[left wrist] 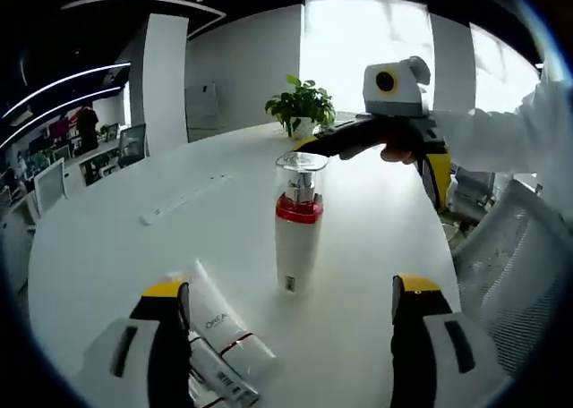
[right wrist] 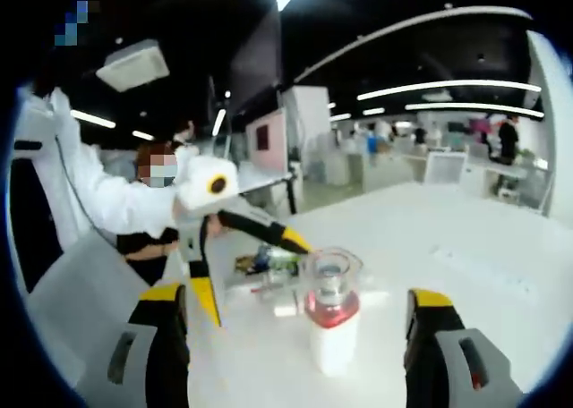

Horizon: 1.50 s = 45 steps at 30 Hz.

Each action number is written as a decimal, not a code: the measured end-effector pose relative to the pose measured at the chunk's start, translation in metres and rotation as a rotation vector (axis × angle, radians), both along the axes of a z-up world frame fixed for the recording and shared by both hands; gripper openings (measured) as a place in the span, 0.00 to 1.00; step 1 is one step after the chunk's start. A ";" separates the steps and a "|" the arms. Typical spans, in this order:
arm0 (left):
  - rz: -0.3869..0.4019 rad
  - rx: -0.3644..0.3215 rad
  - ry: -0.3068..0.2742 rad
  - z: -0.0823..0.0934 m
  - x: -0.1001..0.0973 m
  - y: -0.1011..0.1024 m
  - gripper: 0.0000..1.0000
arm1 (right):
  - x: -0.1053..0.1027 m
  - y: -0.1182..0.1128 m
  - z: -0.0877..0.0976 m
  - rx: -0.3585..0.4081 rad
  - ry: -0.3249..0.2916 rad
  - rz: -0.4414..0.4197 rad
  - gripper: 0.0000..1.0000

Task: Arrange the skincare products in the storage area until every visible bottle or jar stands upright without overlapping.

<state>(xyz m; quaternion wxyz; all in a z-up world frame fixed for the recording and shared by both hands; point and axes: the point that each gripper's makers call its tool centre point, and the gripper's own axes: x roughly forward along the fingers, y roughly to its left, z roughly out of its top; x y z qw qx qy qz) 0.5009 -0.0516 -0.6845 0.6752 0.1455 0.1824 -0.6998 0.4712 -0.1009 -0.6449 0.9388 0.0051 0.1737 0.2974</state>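
Left claw [left wrist: 291, 305] is spread wide, gripping nothing; the pump bottle [left wrist: 297, 222] stands upright on the white counter [left wrist: 116, 247] between and beyond its jaws, tubes [left wrist: 224, 332] lying beside the left jaw. Right claw [right wrist: 300, 323] is likewise spread around the bottle without touching.

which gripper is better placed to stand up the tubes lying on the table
Left, probably. The lying tubes sit right beside the left hand-held gripper, against its left jaw, jaws open. The right hand-held gripper faces the already upright pump bottle.

White sleeve [left wrist: 501, 135], black yellow-tipped fingers [left wrist: 166, 336]
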 end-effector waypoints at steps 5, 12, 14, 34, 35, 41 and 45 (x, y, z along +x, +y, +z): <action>0.039 0.007 0.012 0.002 0.012 0.011 0.96 | -0.007 0.000 -0.004 -0.016 0.009 -0.014 1.00; 0.053 0.017 0.012 0.003 0.009 0.025 0.99 | -0.014 0.004 -0.009 -0.051 0.031 -0.029 1.00; 0.056 0.014 0.024 0.003 0.009 0.029 0.99 | -0.017 0.007 -0.011 -0.059 0.037 -0.023 1.00; 0.113 0.036 0.058 -0.002 0.000 0.081 0.99 | -0.047 0.038 -0.015 -0.069 0.061 -0.042 1.00; 0.123 0.031 0.064 -0.001 0.000 0.082 0.99 | -0.047 0.039 -0.015 -0.065 0.062 -0.045 1.00; 0.123 0.028 0.072 0.001 -0.002 0.090 0.99 | -0.053 0.043 -0.014 -0.065 0.068 -0.049 1.00; 0.137 0.023 0.083 0.002 -0.002 0.096 0.99 | -0.056 0.042 -0.014 -0.055 0.064 -0.064 1.00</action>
